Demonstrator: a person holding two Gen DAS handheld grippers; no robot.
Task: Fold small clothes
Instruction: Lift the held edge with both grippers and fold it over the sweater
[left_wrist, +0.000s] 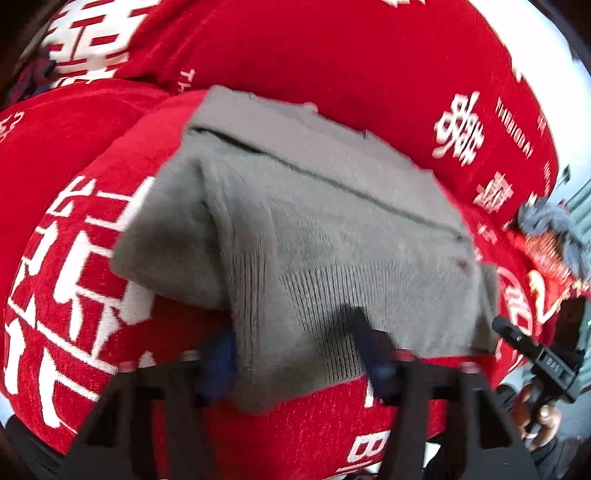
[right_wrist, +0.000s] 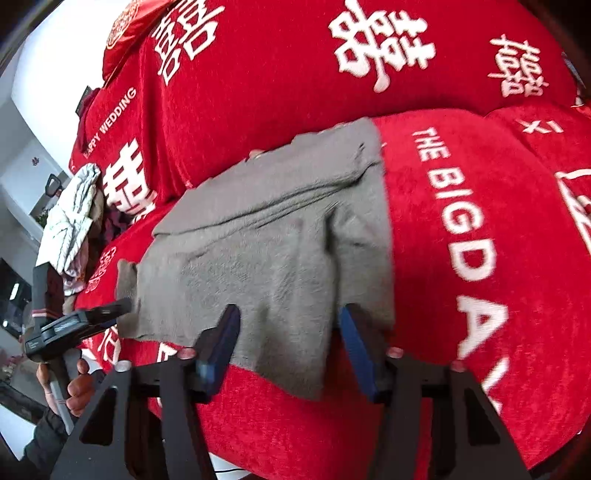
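Red sofa cover (right_wrist: 480, 258) bears grey knit garment (right_wrist: 266, 236)

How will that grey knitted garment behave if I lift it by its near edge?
The grey knitted garment will probably flop and sag, since it drapes in soft folds over the red cover. It looks light. Its fuzzy knit likely grips rather than slips, and the folded layers may fall open.
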